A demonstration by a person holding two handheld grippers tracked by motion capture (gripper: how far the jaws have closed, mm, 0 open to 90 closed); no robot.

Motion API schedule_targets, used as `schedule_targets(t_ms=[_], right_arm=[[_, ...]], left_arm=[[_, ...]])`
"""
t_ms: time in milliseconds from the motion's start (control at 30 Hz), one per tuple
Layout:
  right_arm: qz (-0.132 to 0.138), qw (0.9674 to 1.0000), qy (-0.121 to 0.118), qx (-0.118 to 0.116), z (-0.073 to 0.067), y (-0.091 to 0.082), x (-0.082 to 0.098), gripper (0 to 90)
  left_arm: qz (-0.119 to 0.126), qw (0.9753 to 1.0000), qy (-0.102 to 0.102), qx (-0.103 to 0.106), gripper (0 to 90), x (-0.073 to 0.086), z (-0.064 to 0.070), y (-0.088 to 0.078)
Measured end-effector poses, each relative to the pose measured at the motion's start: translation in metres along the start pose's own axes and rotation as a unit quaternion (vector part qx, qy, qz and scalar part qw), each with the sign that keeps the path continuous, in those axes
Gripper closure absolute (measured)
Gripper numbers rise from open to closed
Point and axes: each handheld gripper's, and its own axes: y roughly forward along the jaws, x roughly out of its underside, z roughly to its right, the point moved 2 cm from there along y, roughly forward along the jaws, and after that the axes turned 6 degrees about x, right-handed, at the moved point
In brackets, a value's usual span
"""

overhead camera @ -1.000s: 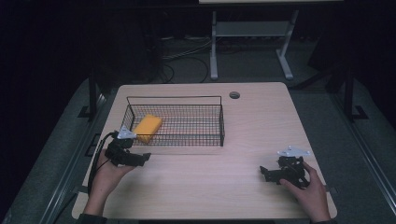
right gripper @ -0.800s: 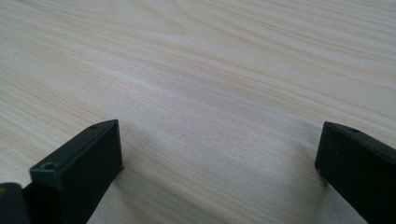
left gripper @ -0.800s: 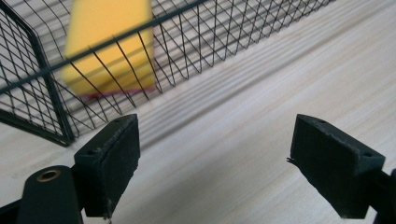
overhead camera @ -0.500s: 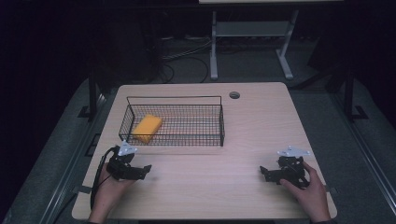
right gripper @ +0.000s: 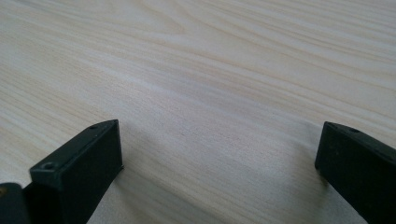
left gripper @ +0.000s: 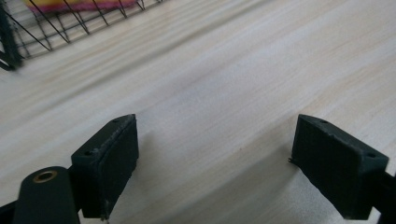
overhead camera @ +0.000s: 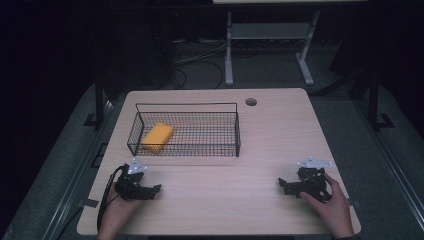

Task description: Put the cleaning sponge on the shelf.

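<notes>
No readable text, labels, brands, numbers or signs anywhere.

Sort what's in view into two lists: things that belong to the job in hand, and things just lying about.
Part of the job:
- yellow sponge, lying in the basket
- wire basket
- left gripper, open, empty, resting on the table
- right gripper, open, empty, resting on the table

Just lying about:
- table with its cable hole
- white stand and loose cables on the floor behind
</notes>
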Motion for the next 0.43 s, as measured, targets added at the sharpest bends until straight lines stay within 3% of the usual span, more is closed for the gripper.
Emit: schedule_targets(t_ms=[133,333,433], right_arm=[[0.000,1.0000,0.000,0.000,0.000,0.000,0.000,0.0],[0.000,1.0000,0.000,0.000,0.000,0.000,0.000,0.0],[0.000,1.0000,0.001,0.000,0.000,0.000,0.000,0.0]], left_arm=[[0.021,0.9998,0.000,0.001,12.9,0.005,0.001,0.000],[0.071,0.9975,0.005,0.001,12.9,0.016,0.001,0.000],[0.073,0.9973,0.005,0.001,13.0,0.016,0.001,0.000]])
